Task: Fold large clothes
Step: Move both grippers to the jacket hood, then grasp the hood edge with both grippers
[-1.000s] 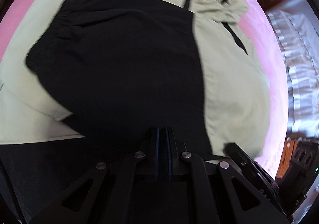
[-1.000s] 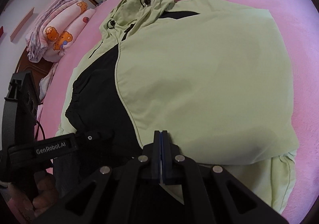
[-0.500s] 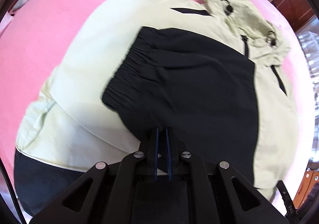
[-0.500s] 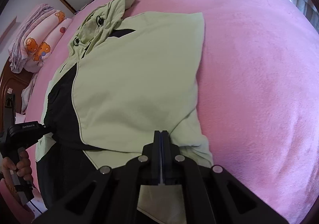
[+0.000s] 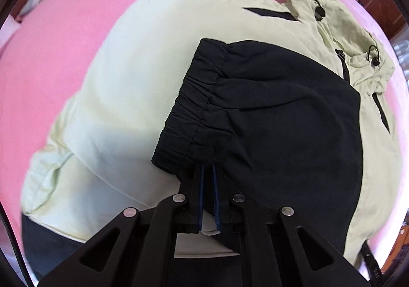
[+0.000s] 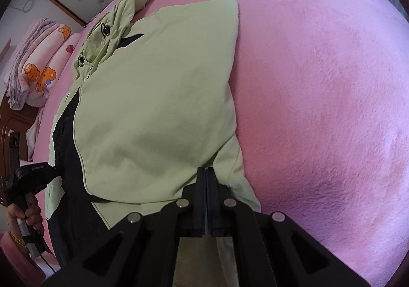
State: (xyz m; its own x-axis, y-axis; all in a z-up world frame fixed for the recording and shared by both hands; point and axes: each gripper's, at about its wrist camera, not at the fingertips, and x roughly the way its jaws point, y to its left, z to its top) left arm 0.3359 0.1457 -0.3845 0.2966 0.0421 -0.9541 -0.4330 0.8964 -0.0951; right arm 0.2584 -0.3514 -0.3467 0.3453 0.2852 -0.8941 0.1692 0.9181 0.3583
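A wide bed (image 6: 319,98) under a pink plush cover fills the room's middle, with a dark wooden headboard (image 6: 10,118) at its far left end and a stack of folded quilts (image 6: 35,67) printed with orange bears piled against it. The wall behind carries pale panels with a faint flower print.

Spread across the bed lies the jacket (image 5: 133,98), pale green with black panels, its hood (image 5: 332,18) bunched at the far end with two black cord toggles showing. One black sleeve (image 5: 255,113) is folded across the chest, its gathered elastic cuff (image 5: 189,118) resting on the pale green front.

The left gripper (image 5: 208,172) points steeply down at the near edge of that black sleeve; its jaws stand almost together, only a thin slit between the blue-edged pads, and black cloth is pinched there just beside the cuff.

The right gripper (image 6: 206,174) sits at the near right corner of the jacket, over the green side; its jaws are pressed fully together and a fold of pale green fabric runs between them and down behind the fingers.

From the right side one can see the person's hand (image 6: 24,213) wrapped round the handle of the left gripper, at the jacket's near left edge
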